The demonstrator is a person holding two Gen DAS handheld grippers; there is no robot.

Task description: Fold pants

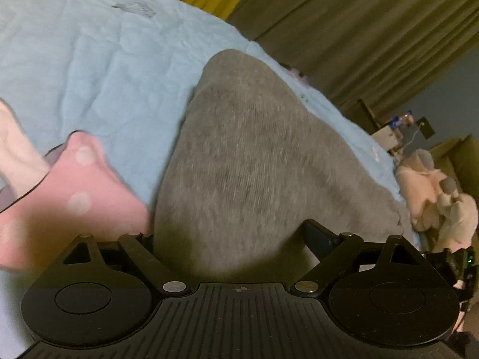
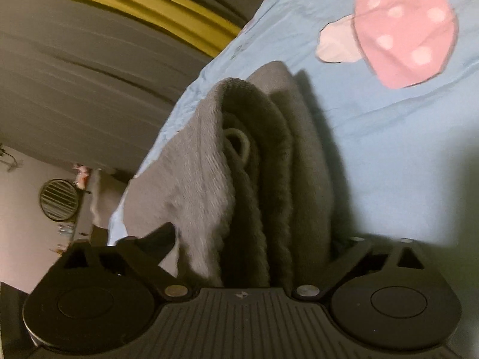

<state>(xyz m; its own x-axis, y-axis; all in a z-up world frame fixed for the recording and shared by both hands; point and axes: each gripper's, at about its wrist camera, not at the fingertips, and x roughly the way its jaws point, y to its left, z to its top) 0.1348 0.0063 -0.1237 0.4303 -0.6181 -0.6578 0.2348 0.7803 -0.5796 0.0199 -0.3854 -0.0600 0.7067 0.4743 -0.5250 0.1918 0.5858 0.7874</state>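
The grey knit pants (image 1: 254,155) lie on a light blue bedsheet (image 1: 89,59). In the left wrist view the cloth fills the space between the fingers of my left gripper (image 1: 230,239); the jaws stand wide and the fingertips are hidden under the fabric. In the right wrist view the pants (image 2: 257,164) are bunched in several folds, with a drawstring loop (image 2: 239,143) showing, and run into my right gripper (image 2: 254,254). Its jaws are also spread, with the thick bundle between them.
A pink mushroom print with white dots (image 2: 401,30) is on the sheet, also in the left wrist view (image 1: 66,197). Olive curtains (image 1: 359,30) hang behind the bed. Plush toys (image 1: 434,197) sit at the bed's edge. A round fan (image 2: 58,199) stands off the bed.
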